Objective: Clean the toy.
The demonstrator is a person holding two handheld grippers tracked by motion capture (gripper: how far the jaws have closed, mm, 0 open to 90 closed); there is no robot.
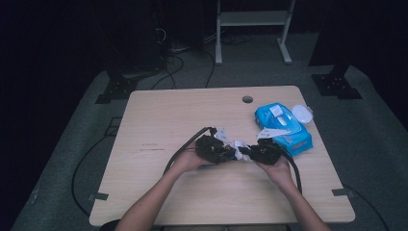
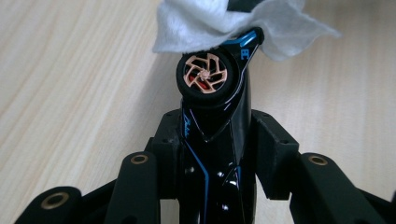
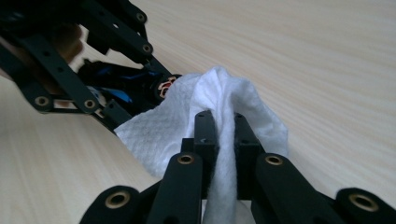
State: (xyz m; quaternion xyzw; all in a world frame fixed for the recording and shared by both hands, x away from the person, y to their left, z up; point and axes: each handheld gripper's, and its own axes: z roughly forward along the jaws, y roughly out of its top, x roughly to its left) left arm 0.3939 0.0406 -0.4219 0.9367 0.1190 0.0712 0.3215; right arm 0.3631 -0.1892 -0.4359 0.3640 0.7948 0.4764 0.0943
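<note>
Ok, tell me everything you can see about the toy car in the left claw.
The toy car is glossy black with thin blue lines, plastic by the look of it. One black tyre has a copper-coloured spoked wheel. The left claw clamps its body, lifted above the wooden table, with that wheel facing the left gripper view. A white wipe, pinched in the right claw, drapes over its far end, touching it.

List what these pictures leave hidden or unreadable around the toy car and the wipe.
- Toy car: its far end is covered by the white wipe in the left gripper view; its near end is cut off by the bottom edge.
- Print on the blue wipes pack: too small in the high view.
- Right gripper: the wipe's lower end runs past the bottom edge of its view.
</note>
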